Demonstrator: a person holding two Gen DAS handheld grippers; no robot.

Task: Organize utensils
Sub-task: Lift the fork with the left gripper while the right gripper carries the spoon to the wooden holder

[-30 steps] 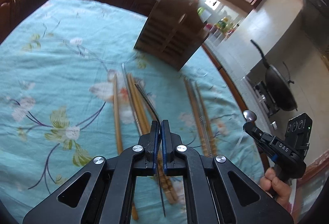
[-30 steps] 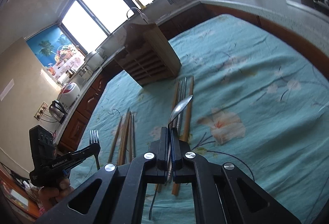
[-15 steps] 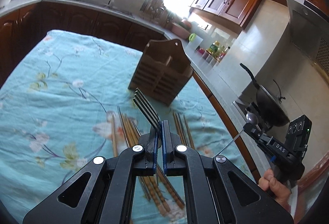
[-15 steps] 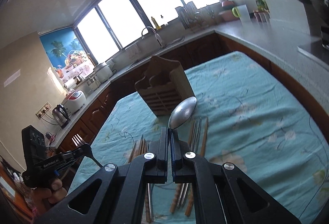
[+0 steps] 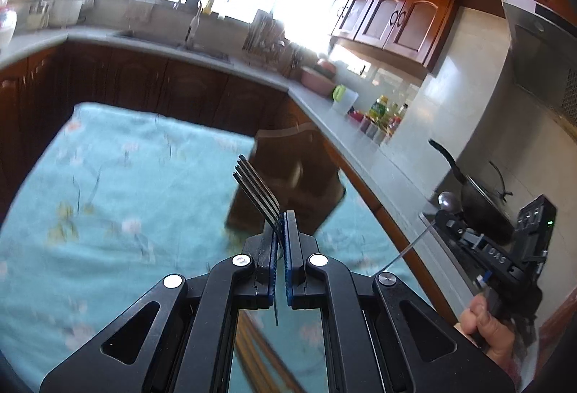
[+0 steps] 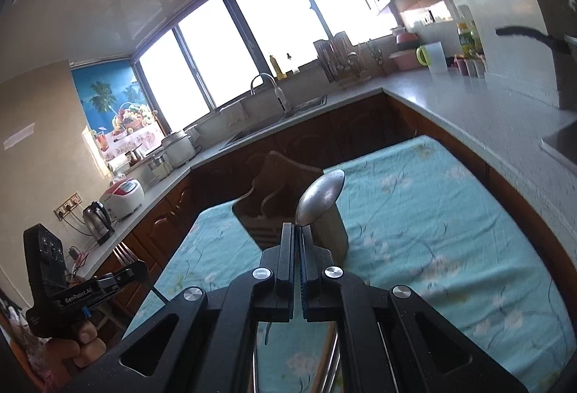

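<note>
Left wrist view, left tool (image 5: 279,223) clamping fork (image 5: 258,185), right tool (image 6: 297,230) clamping spoon (image 6: 321,198), wooden holder (image 5: 288,183) contents hidden

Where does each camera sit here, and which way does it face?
Left wrist: sits on the left gripper, shut on a fork; faces the wooden holder; the other hand shows at right.
Right wrist: sits on the right gripper, shut on a spoon; faces the holder and sink; the other hand shows at lower left.
Shared: holder, teal tablecloth, each other's gripper.

Blurred tablecloth (image 5: 108,198) and wooden holder (image 5: 299,176)
</note>
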